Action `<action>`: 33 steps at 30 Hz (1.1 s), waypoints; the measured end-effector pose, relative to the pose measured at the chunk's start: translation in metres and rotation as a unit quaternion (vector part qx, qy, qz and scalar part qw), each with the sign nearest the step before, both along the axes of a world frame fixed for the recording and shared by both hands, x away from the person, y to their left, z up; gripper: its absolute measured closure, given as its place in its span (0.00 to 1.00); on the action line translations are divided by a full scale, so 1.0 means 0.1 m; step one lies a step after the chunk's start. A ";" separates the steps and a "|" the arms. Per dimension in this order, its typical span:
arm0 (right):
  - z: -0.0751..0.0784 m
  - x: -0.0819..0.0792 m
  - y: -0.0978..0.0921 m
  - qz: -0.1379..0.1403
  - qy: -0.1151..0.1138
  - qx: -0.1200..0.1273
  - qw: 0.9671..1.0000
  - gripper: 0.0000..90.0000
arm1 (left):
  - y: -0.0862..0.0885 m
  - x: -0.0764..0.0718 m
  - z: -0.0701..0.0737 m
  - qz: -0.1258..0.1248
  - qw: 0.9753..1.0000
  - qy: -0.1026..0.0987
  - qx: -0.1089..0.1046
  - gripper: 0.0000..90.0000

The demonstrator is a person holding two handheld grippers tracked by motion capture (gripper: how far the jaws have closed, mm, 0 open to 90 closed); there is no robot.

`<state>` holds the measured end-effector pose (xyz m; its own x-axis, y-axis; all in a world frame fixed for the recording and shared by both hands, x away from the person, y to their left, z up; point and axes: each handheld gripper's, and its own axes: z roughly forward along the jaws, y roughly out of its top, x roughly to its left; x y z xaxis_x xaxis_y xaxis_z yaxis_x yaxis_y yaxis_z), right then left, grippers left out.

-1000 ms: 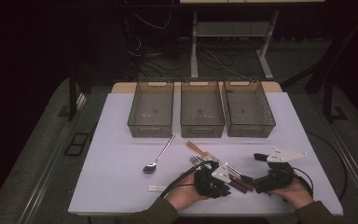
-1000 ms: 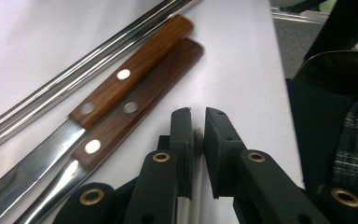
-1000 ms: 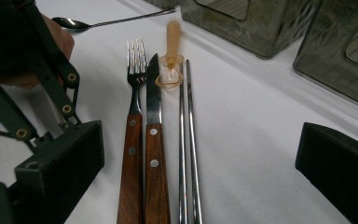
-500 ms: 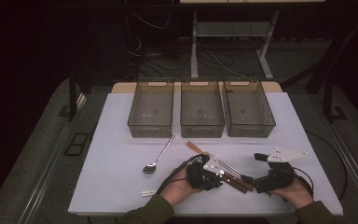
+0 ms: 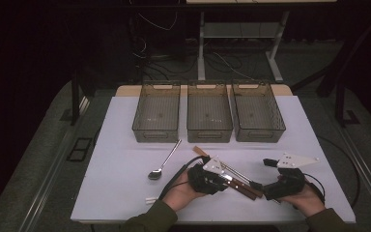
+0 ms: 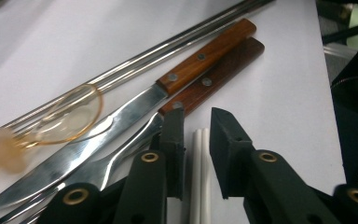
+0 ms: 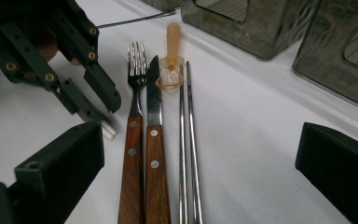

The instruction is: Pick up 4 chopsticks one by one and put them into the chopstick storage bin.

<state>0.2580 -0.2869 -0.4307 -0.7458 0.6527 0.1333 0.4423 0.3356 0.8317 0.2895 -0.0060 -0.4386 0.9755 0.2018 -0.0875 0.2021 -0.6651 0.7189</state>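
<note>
surface: a white table top (image 5: 125,145), matte and evenly lit, ran under everything; a tan strip showed at its far edge.
room: dark floor lay around the table, with cables and the legs of a second desk (image 5: 200,43) behind it.
bins: three clear grey bins (image 5: 209,118) stood side by side along the far half, apart from the cutlery.
spoon: a metal spoon (image 5: 163,162) lay alone, left of the hands.
cutlery row: a wood-handled fork (image 7: 133,140), a wood-handled knife (image 7: 154,140), a pair of metal chopsticks (image 7: 189,154) and a small amber plastic spoon (image 7: 171,51) lay parallel, close together.
white chopsticks: a white pair (image 6: 200,177) lay on the table just beside the fork, between the left gripper's jaws.
left gripper: the left gripper (image 6: 196,140) was low over the table, its jaws parted narrowly on either side of the white pair, not pressed on it.
right gripper: the right gripper (image 7: 200,168) had its jaws spread wide, the cutlery row between them, holding nothing.
</note>
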 end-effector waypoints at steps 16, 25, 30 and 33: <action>-0.05 0.06 0.06 0.002 0.015 0.006 1.000 0.01 | 0.60 -0.03 0.17 0.058 0.997 0.013 -0.044 0.50; -0.05 0.05 -0.04 -0.016 0.018 0.010 1.000 0.01 | 1.01 -0.11 0.26 0.094 0.993 0.002 -0.068 0.42; -0.05 0.04 -0.05 -0.018 0.016 0.010 1.000 0.01 | 1.20 -0.14 0.26 0.112 0.991 0.003 -0.071 0.42; -0.05 0.04 -0.05 -0.016 0.018 0.008 1.000 0.01 | 1.28 -0.16 0.25 0.117 0.991 0.005 -0.072 0.44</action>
<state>0.2621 -0.2917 -0.4361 -0.7194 0.6735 0.1702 0.4828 0.3086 0.8196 0.2732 0.1215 -0.4137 0.9026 0.4070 -0.1406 0.3456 -0.4901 0.8002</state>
